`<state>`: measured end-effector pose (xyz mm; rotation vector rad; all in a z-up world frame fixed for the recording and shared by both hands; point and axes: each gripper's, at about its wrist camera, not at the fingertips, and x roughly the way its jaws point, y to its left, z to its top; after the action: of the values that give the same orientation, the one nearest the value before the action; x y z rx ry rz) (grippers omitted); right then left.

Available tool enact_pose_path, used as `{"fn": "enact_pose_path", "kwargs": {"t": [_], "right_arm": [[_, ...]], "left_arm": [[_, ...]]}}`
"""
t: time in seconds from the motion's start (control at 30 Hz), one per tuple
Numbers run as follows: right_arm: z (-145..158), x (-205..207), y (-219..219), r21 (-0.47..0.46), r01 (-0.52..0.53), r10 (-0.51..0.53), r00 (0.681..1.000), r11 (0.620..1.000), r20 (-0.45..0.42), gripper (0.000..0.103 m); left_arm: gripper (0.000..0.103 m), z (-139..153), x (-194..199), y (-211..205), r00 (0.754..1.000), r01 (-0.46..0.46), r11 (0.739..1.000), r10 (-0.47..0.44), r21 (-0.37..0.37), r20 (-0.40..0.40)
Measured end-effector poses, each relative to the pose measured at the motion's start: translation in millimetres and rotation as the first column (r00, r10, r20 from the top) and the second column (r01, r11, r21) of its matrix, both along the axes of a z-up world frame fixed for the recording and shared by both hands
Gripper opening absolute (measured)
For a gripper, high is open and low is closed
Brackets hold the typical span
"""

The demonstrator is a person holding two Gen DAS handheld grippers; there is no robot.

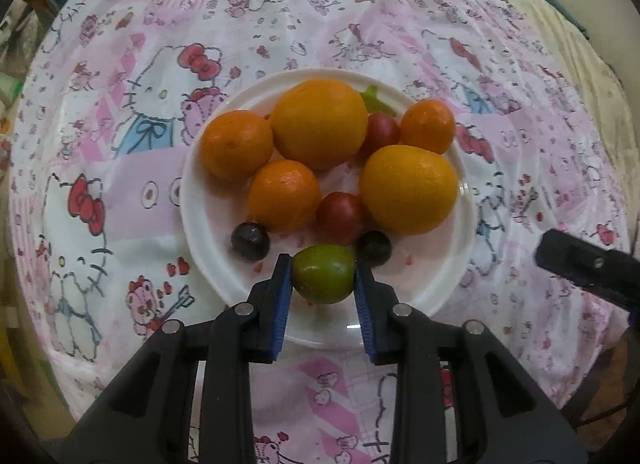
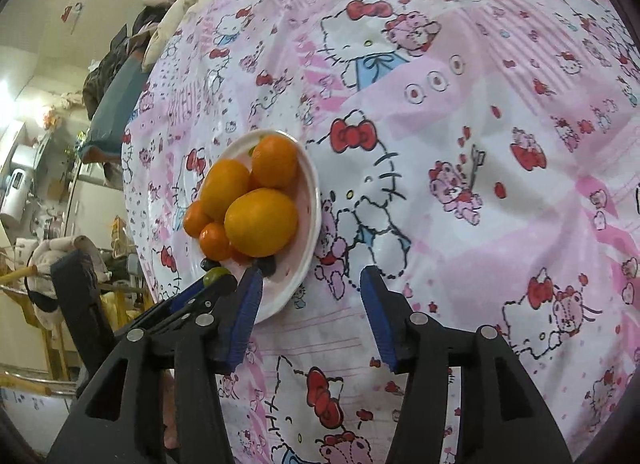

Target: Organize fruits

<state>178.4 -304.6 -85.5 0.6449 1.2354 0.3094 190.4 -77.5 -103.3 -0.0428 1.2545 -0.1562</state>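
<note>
While the left gripper (image 1: 323, 278) pinches the green fruit (image 1: 324, 273) between its blue pads (image 1: 282, 296), the fruit sits at the plate's 6 o'clock edge, low over the white plate (image 1: 440, 288). Jaws are closed on it, both pads touching its sides. Whether it rests on the plate or hangs just above, the views do not settle.

Right gripper (image 2: 310, 284) hovers over the cloth (image 2: 480, 144), jaws spread wide, nothing between them. Its left finger overlaps the plate (image 2: 308, 264) rim in the right wrist view; contact cannot be told.

Risks, as judgement:
- Fruit is round and smooth, held only near the fingertips. A weak squeeze or a tilt could let it slip out and roll.
- Two grapes sit tight beside the grip: one at 10 o'clock (image 1: 250, 241), one at 2 o'clock (image 1: 374, 248), the latter touching or nearly touching the right pad. Any sideways move could knock them off the plate.
- Tomato (image 1: 340, 218) at 12 o'clock is just behind; pushing forward bumps it into the oranges (image 1: 320, 122).
- Pile is crowded, so one nudge may shift several fruits.
- Right gripper near the rim could tip or slide the plate on the loose cloth.
</note>
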Motion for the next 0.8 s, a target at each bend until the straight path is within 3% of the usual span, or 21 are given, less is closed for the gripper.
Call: {"fn": "enact_pose_path", "kwargs": {"t": [0.07,0.13,0.2,0.43,0.53,0.7,0.8], "right_arm": [[2,0,-1,-0.001,-0.005,0.005,1.0,1.0,0.005,0.055],[3,0,-1,-0.008,-0.008,0.008,1.0,1.0,0.01,0.055],[4,0,-1,-0.002,-0.008,0.008,1.0,1.0,0.009,0.055],[13,-6,-2,-0.01,-0.003,0.004,0.999,1.0,0.032,0.055],[25,-11,2,-0.048,-0.004,0.007,0.997,0.999,0.074,0.069],[43,-20,28,-0.105,-0.05,0.066,0.986,0.993,0.156,0.071],[58,-31,50,-0.192,-0.071,0.115,0.966,0.979,0.23,0.076]], "left_arm": [[0.037,-2,0,-1,1.0,0.012,1.0,-0.012,-0.005,-0.004],[0.065,0,-1,0,1.0,0.008,1.0,-0.008,0.009,0.018],[0.078,3,-2,2,0.999,0.0,1.0,0.0,0.002,0.038],[0.079,21,-17,12,0.997,0.018,1.0,-0.018,-0.006,0.08],[0.079,37,-32,30,0.993,-0.02,1.0,0.02,-0.006,0.113],[0.079,66,-58,64,0.97,-0.101,0.995,0.097,0.006,0.224],[0.09,81,-72,81,0.953,-0.131,0.991,0.131,-0.019,0.273]]}}
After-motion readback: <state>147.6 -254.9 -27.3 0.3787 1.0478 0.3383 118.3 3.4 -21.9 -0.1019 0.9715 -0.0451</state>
